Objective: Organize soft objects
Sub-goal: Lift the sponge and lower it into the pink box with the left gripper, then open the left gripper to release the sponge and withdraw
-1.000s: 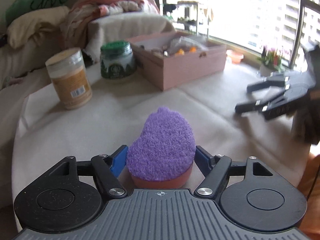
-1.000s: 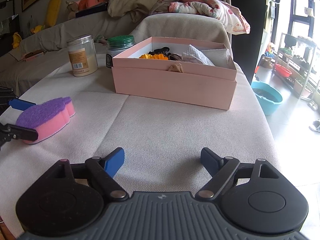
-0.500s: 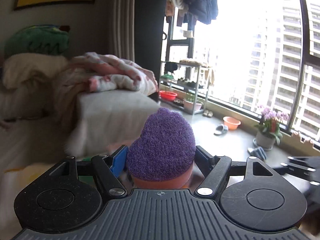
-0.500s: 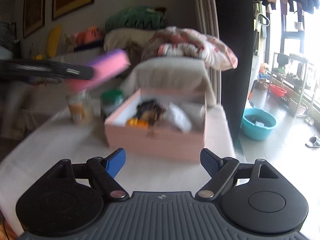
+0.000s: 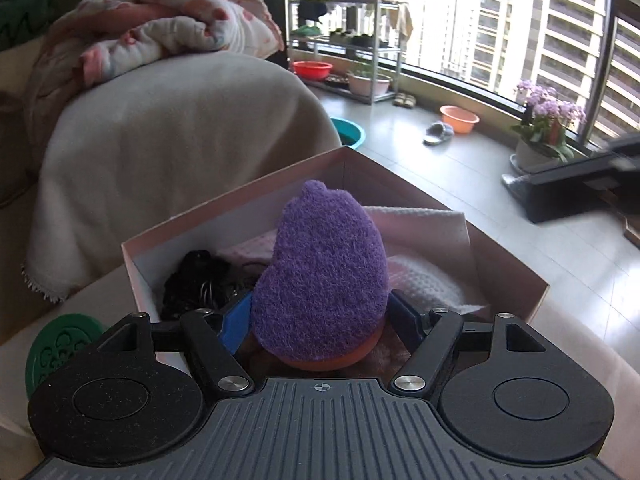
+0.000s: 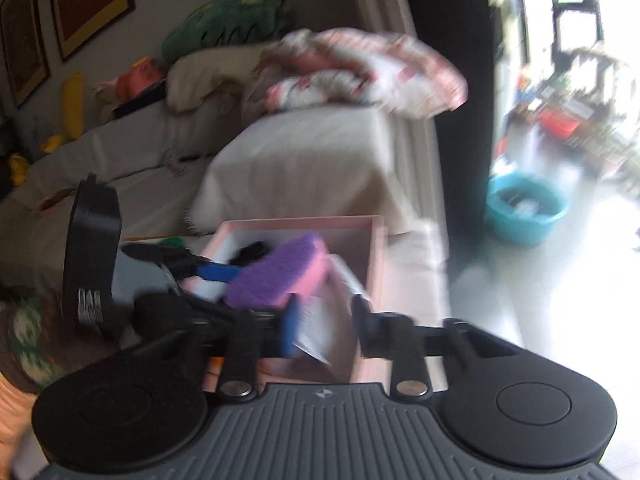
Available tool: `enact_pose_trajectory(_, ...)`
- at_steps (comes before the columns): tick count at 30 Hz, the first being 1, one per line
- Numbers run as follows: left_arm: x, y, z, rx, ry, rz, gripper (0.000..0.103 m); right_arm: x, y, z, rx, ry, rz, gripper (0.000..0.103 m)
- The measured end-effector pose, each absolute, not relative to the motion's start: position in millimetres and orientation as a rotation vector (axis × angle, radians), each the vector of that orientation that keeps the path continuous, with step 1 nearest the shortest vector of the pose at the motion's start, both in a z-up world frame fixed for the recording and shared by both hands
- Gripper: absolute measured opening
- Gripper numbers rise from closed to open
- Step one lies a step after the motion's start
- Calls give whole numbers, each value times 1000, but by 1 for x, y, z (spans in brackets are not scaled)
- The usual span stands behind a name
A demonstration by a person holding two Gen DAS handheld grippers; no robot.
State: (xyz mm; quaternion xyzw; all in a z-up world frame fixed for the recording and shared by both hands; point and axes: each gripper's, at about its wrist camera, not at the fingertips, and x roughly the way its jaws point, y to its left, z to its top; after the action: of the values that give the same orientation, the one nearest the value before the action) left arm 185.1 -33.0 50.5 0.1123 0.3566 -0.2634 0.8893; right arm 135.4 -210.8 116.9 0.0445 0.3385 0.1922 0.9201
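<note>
My left gripper is shut on a purple-topped pink sponge and holds it over the open pink box. The box holds white cloths and a black tangled item. In the blurred right wrist view the sponge in the left gripper hangs above the same box. My right gripper is open and empty, close over the box's near edge.
A green jar lid sits left of the box. A sofa arm under a grey cover with a pink blanket stands behind. Basins and a plant are on the floor to the right.
My left gripper carried the sponge up off the table and over to above the pink box. My right gripper rose and swung in close to the box.
</note>
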Motion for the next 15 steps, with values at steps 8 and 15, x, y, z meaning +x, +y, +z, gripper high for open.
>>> enact_pose_trajectory(8, 167, 3, 68, 180, 693, -549, 73, 221, -158, 77, 197, 904, 469, 14)
enact_pose_trajectory(15, 136, 49, 96, 24, 606, -501, 72, 225, -148, 61, 201, 899, 448, 14)
